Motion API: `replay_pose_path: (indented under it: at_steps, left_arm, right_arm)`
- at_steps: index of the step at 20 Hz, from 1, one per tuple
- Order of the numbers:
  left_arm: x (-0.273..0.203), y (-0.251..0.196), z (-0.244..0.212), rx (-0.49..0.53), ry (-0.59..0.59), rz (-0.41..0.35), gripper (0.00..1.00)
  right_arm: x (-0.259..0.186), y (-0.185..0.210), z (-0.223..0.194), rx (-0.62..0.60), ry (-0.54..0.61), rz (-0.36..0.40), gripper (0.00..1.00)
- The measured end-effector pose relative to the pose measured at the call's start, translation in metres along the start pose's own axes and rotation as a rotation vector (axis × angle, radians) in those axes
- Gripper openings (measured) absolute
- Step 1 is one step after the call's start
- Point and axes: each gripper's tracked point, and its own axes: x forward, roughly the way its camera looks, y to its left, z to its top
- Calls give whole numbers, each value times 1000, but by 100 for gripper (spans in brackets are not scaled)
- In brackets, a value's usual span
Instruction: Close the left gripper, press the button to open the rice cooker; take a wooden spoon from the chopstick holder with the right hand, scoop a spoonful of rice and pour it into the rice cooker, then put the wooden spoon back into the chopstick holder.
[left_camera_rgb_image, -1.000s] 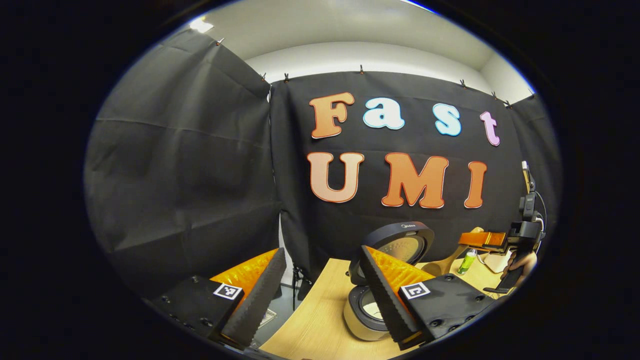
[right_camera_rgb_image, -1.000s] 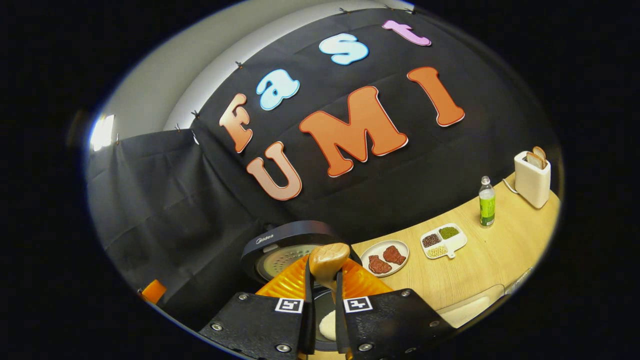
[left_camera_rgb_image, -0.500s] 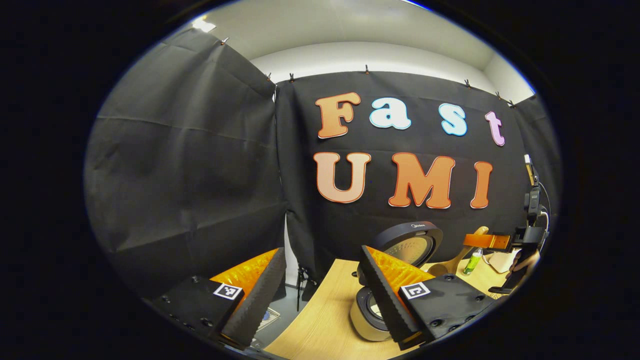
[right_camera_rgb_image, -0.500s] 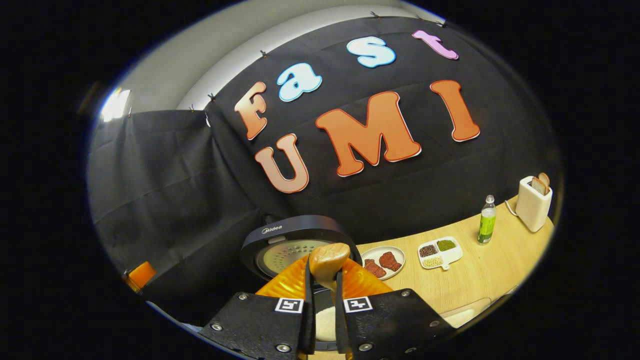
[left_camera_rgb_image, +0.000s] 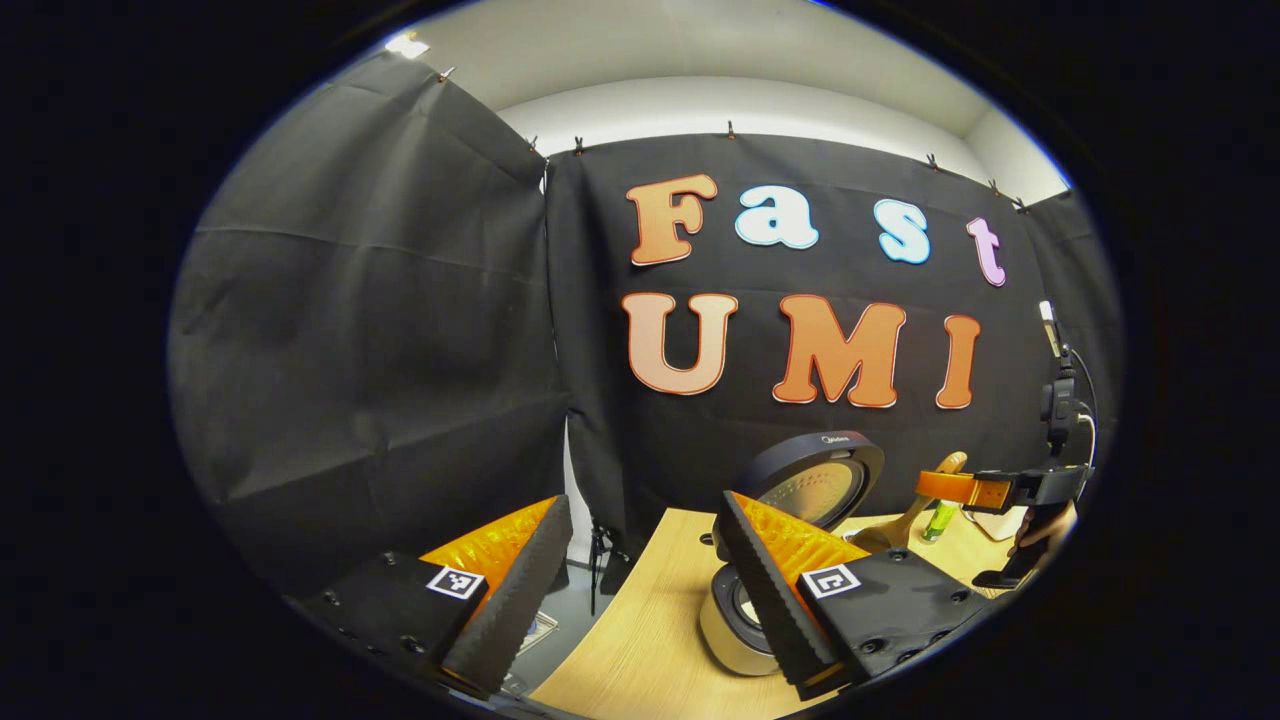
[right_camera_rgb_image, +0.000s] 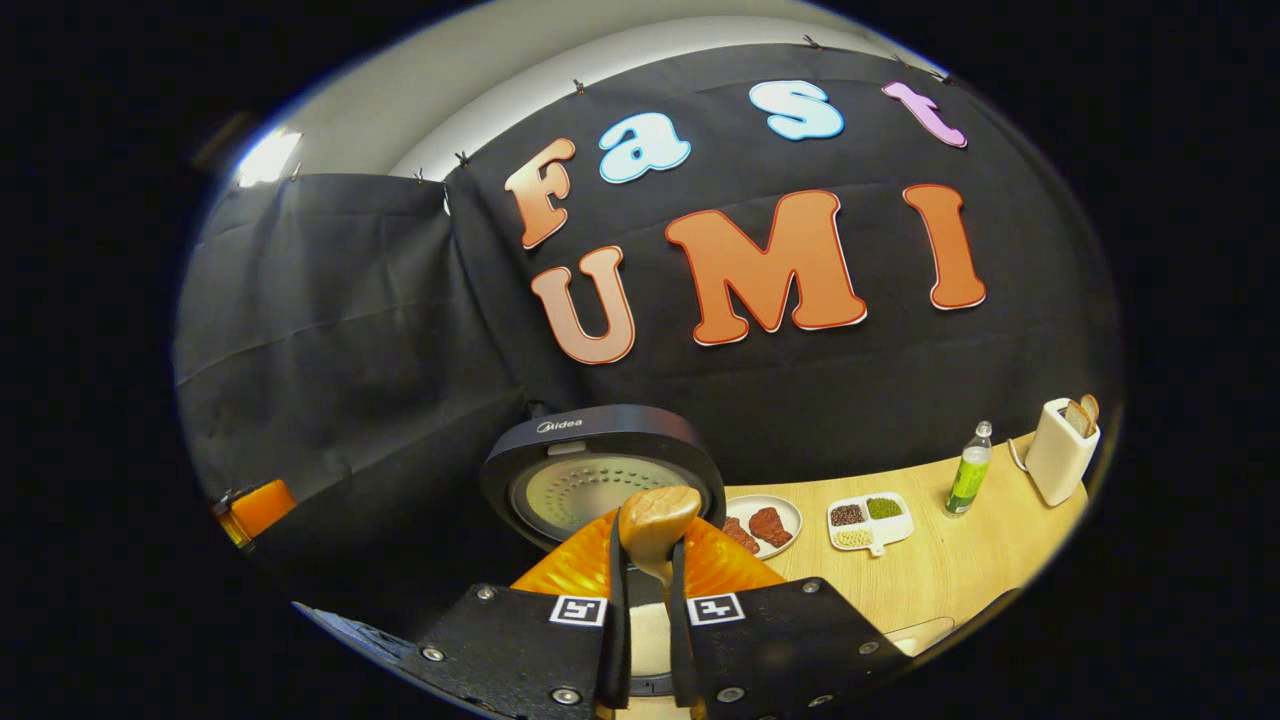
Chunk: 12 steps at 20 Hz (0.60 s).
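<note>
Through the left gripper view I see my left gripper (left_camera_rgb_image: 640, 590) with its fingers spread wide and nothing between them, held above the near edge of the wooden table (left_camera_rgb_image: 640, 640). The rice cooker (left_camera_rgb_image: 760, 600) stands on that table just behind the gripper's right-hand finger, which covers part of its body; its lid (left_camera_rgb_image: 815, 478) is swung up and open, the pale inner side facing me. To the right of the cooker I make out my right gripper (left_camera_rgb_image: 950, 487), carried by a hand (left_camera_rgb_image: 1045, 525), with the wooden spoon (left_camera_rgb_image: 905, 520) slanting down from it toward the cooker, and a green bottle (left_camera_rgb_image: 938, 520) just behind. In the right gripper view, my right gripper (right_camera_rgb_image: 645, 625) has its fingers drawn narrow and clamped on the wooden spoon (right_camera_rgb_image: 655, 522), whose rounded end sticks up between the fingers. The rice cooker (right_camera_rgb_image: 600, 480) sits directly beyond, lid raised, and white rice (right_camera_rgb_image: 650, 635) shows through the slit between the fingers, below the spoon. To the right of the cooker on the table (right_camera_rgb_image: 960, 570) lie a plate of meat (right_camera_rgb_image: 765, 522), a divided dish of beans (right_camera_rgb_image: 868, 520), the green bottle (right_camera_rgb_image: 968, 480) and a toaster (right_camera_rgb_image: 1060, 450).
</note>
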Motion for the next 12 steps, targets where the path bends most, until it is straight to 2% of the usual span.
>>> replay_pose_path:
  at_steps: [6, 9, 12]
  left_arm:
    - [-3, -7, -2, 12, 9, -14, 97]
    - [-8, -15, -2, 17, 5, -26, 100]
    - [-10, -27, 4, 18, -7, -40, 99]
  right_arm:
    - [1, 0, -4, -75, 2, 31, 15]
    - [-4, -4, -3, -54, 2, 43, 15]
    - [-12, -22, 5, 27, -9, 39, 15]
